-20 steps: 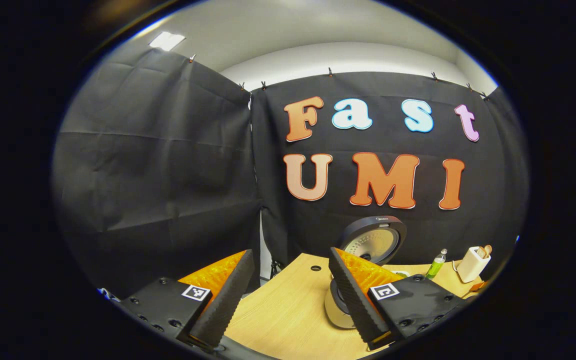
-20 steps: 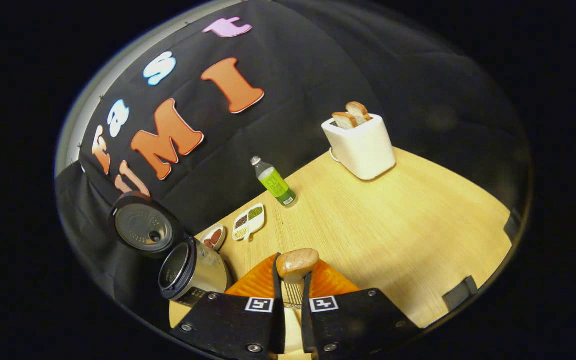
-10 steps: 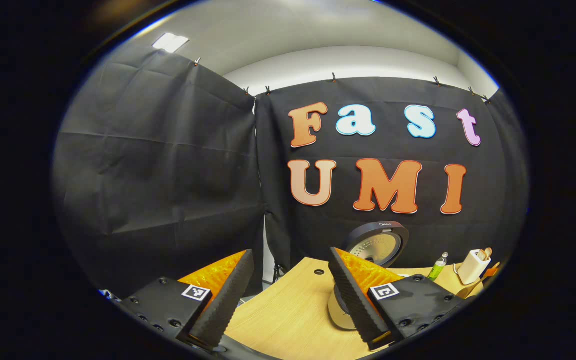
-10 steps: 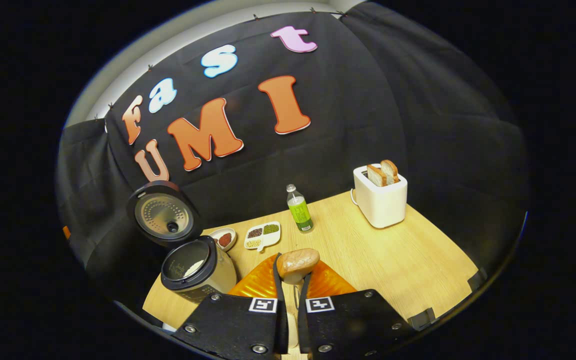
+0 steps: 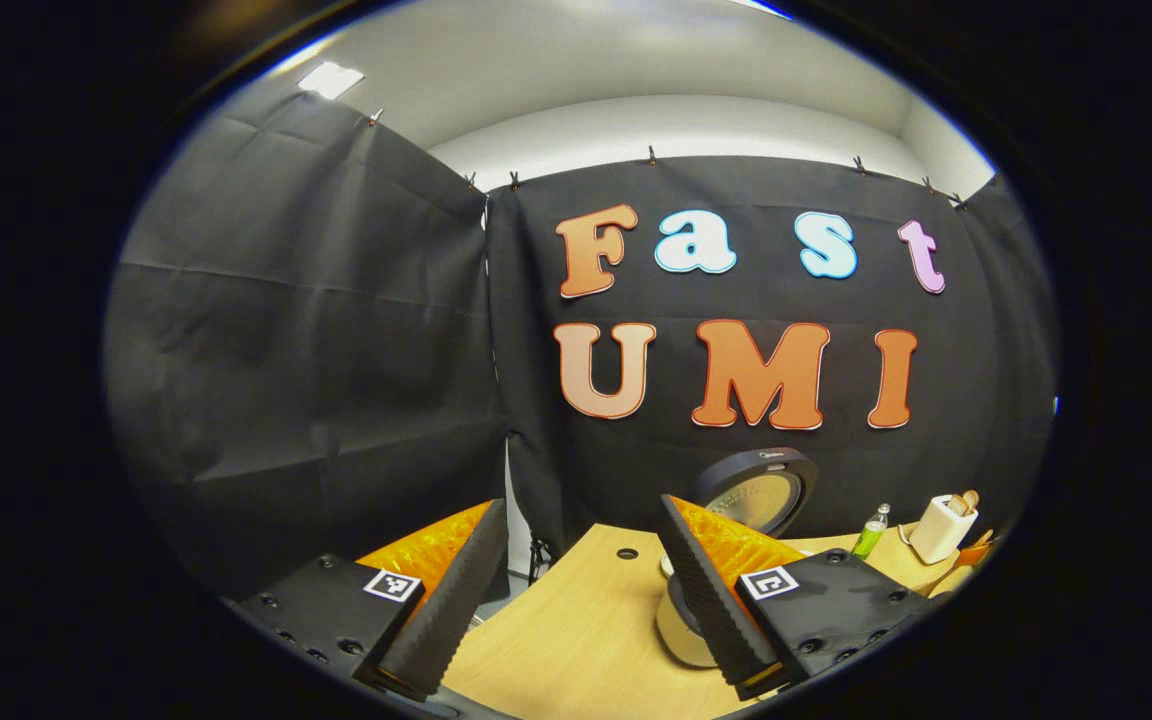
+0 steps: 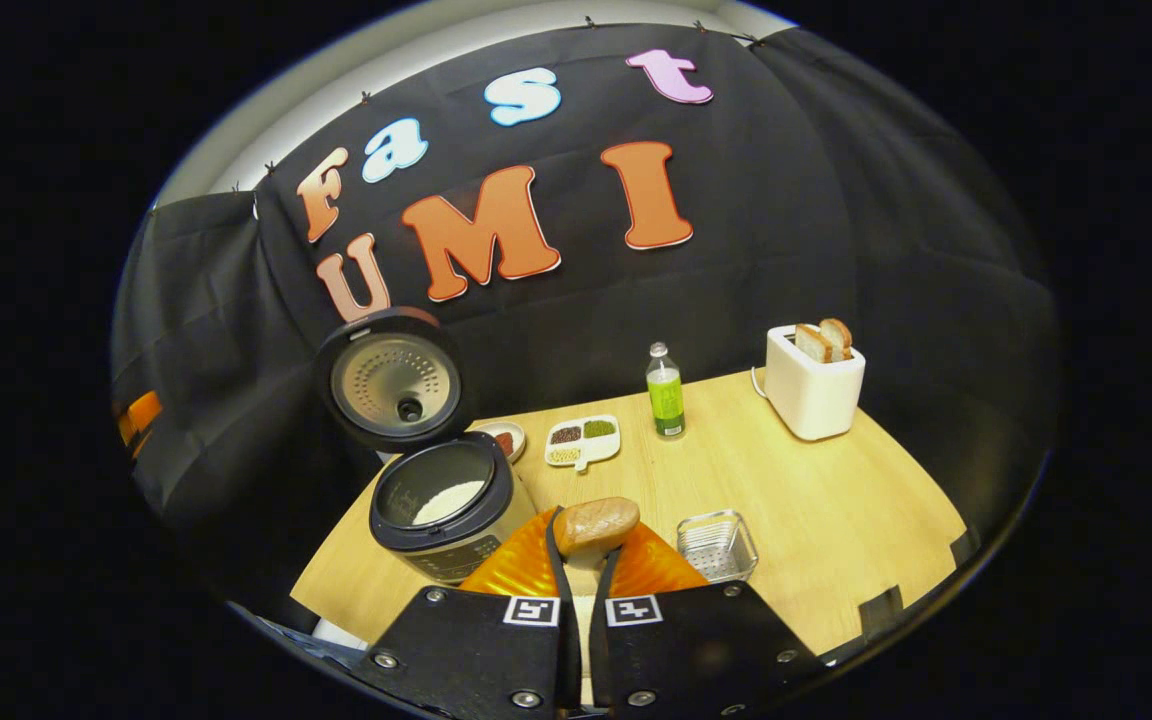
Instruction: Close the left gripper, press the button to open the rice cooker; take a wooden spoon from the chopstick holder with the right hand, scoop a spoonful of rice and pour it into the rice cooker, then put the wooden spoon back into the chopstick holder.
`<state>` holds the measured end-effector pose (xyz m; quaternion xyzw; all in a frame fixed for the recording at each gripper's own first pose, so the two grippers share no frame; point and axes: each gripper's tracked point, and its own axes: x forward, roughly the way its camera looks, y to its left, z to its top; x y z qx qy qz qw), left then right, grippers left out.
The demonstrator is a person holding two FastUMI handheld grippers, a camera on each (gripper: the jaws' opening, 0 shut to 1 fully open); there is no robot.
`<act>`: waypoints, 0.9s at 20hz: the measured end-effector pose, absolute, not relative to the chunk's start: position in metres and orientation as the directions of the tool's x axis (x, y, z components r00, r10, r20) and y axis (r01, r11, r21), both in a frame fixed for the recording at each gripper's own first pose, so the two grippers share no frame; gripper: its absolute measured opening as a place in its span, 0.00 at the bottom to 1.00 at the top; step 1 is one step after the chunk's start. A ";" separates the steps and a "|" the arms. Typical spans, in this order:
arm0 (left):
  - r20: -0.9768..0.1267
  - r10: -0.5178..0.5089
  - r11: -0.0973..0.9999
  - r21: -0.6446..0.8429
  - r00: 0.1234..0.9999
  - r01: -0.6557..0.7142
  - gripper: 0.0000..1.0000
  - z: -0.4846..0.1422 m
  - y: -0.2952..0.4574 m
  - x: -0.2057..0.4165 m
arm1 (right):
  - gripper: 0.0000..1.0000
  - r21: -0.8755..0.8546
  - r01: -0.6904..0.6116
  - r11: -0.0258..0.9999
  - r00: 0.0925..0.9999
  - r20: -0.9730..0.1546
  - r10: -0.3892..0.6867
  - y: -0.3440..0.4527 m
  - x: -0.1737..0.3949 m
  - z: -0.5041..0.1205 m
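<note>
In the right gripper view my right gripper (image 6: 584, 560) is clamped on the light-brown wooden spoon (image 6: 595, 525) at lower centre; its bowl points up and away, its long axis along my fingers; the round steel rice cooker with black rim (image 6: 446, 505) stands lid-up at left centre, white rice inside; my left gripper (image 5: 576, 590) is level, fingers spread, gripping nothing, over the pale wooden table (image 5: 576, 640).

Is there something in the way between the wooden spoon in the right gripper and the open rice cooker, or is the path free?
Nothing visible blocks it. The right gripper is shut on the wooden spoon, and the rice cooker stands just beside it with its lid tipped back, so the pot mouth is open. The wire basket sits on the other side.
</note>
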<state>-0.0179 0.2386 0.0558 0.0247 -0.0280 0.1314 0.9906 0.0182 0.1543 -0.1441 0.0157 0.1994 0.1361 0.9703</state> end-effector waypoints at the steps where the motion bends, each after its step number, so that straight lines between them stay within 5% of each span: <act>1: 0.065 0.246 0.968 0.041 0.967 -0.249 1.00 0.057 0.244 -0.013 | 0.02 0.078 -0.243 0.967 0.884 -0.392 0.254 0.157 0.018 -0.154; 9: 0.037 0.201 0.978 0.058 0.979 -0.202 0.97 0.044 0.282 0.015 | 0.03 -0.092 -0.146 0.985 0.891 -0.445 0.090 0.160 0.029 -0.226; 18: -0.006 0.179 0.983 0.049 0.984 -0.178 0.97 0.025 0.294 0.029 | 0.02 -0.184 -0.174 0.967 0.882 -0.465 0.071 0.169 0.020 -0.255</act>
